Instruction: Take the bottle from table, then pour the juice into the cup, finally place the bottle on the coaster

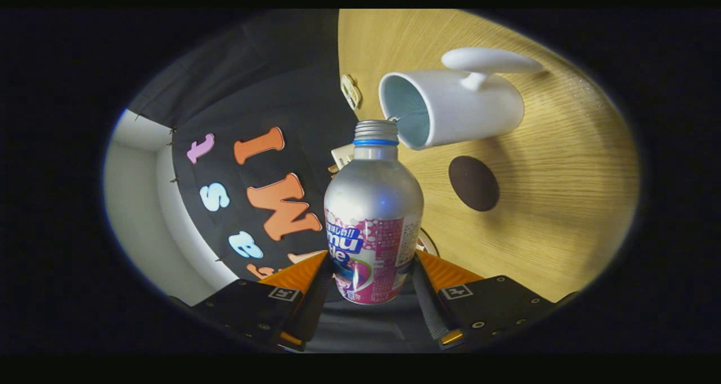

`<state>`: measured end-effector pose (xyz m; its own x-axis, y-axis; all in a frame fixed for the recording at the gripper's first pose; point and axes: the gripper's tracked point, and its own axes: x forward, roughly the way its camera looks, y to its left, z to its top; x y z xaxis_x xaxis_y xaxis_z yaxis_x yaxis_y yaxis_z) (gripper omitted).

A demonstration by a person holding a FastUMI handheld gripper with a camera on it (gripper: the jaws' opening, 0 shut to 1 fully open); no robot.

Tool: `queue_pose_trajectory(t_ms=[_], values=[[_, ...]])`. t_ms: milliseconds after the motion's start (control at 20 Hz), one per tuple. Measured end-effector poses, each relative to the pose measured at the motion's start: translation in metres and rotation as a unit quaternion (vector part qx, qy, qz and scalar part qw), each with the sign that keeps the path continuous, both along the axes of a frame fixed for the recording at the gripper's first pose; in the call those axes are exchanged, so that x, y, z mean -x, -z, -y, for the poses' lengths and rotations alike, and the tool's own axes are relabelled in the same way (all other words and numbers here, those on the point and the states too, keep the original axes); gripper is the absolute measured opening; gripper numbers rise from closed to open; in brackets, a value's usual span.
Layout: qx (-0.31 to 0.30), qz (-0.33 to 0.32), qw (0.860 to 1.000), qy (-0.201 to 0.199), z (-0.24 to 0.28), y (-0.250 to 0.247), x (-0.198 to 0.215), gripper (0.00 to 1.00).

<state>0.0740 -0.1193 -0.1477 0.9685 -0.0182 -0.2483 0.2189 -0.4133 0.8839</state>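
Gripper view shows the gripper [372, 282] at the bottom centre of the frame, its 2 fingers [431, 299] clamped on the lower body of a silver aluminium bottle with a pink and white printed label [373, 226], one finger pressing each side. The bottle runs up the middle of the frame from between the fingers, with its threaded neck and blue ring toward the upper centre and its open mouth just beside the rim of a white ceramic cup with a curved handle [456, 108]. The whole scene appears rotated: the cup's opening faces left toward the bottle's mouth and its handle points to the top of the frame. A round dark brown coaster [473, 183] lies flat on the light wooden table [563, 204] at centre right, below the cup and apart from it, to the right of the bottle's shoulder. A small pale tag-like object [351, 91] sits at the table's edge, upper centre, left of the cup.
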Motion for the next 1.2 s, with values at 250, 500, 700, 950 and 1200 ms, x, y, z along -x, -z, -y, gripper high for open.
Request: queue_pose_trajectory(t_ms=[250,500,700,950,1200], values=[[-0.020,0.002,1.000,0.006,0.002,-0.007,-0.003,0.75],[-0.027,0.009,1.000,0.008,0.002,-0.012,-0.008,0.76],[-0.032,0.007,0.999,0.011,0.004,-0.011,-0.010,0.76],[-0.043,0.007,0.999,0.018,0.009,-0.012,-0.012,0.76],[-0.052,0.012,0.998,0.021,0.010,-0.014,-0.011,0.76]])
